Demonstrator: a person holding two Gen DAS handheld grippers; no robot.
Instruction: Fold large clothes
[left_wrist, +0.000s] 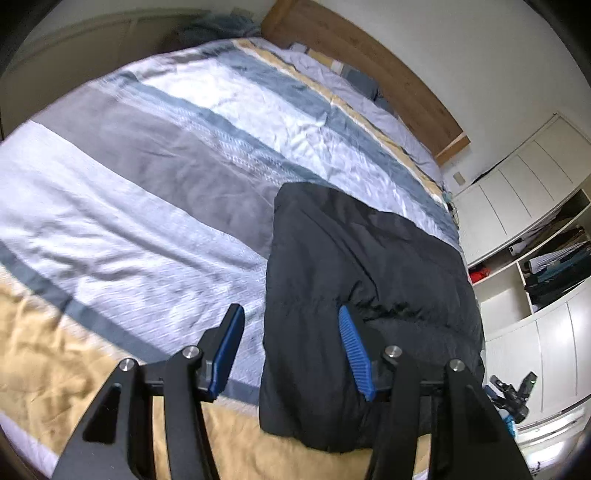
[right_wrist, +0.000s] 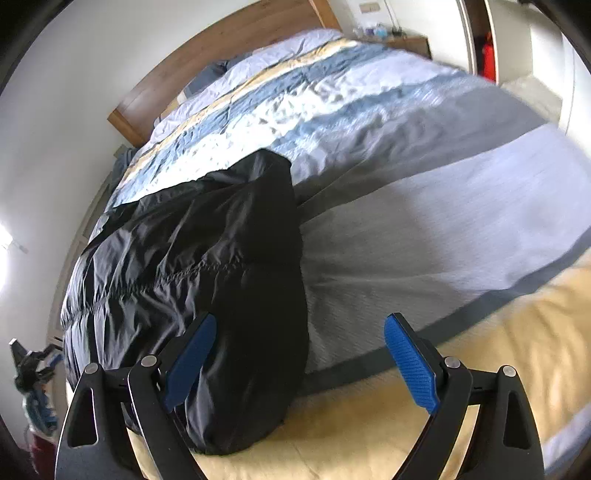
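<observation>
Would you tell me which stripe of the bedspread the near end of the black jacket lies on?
The yellow stripe at the foot of the bed; the black jacket ends there.

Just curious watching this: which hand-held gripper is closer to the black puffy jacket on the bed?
Hard to call. The left hand-held gripper straddles the black puffy jacket's left edge; the right hand-held gripper straddles its right edge. Both open, neither gripping it.
</observation>
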